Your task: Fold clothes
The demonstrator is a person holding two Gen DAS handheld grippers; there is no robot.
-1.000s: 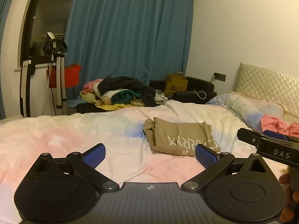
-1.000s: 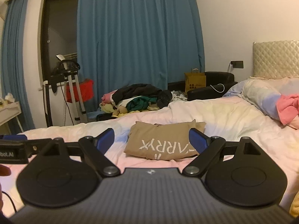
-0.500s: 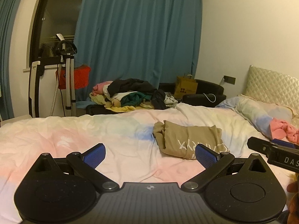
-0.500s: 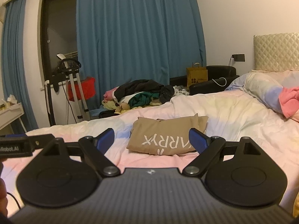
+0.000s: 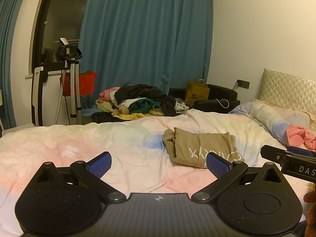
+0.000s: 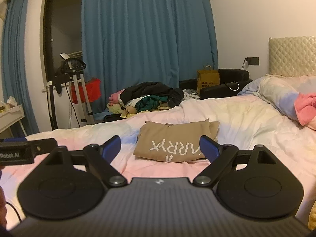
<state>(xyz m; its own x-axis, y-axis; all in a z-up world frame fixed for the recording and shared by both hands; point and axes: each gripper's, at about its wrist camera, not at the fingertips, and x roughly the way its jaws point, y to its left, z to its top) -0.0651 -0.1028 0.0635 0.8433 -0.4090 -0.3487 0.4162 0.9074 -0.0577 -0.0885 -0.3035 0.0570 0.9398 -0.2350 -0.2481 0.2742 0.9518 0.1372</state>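
My left gripper (image 5: 159,163) and right gripper (image 6: 160,148) both hang spread and empty above the bed (image 5: 79,144). The tan garment (image 6: 177,140) lies folded mid-bed — soft, light, likely to slump, so I'd pinch a doubled edge or corner, not the middle.

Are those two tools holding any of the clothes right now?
No. The left tool and the right tool are both open and empty; the folded tan garment lies untouched on the bed.

Matt tan cloth garment (image 6: 175,142) on creased cotton-like duvet (image 6: 246,116)
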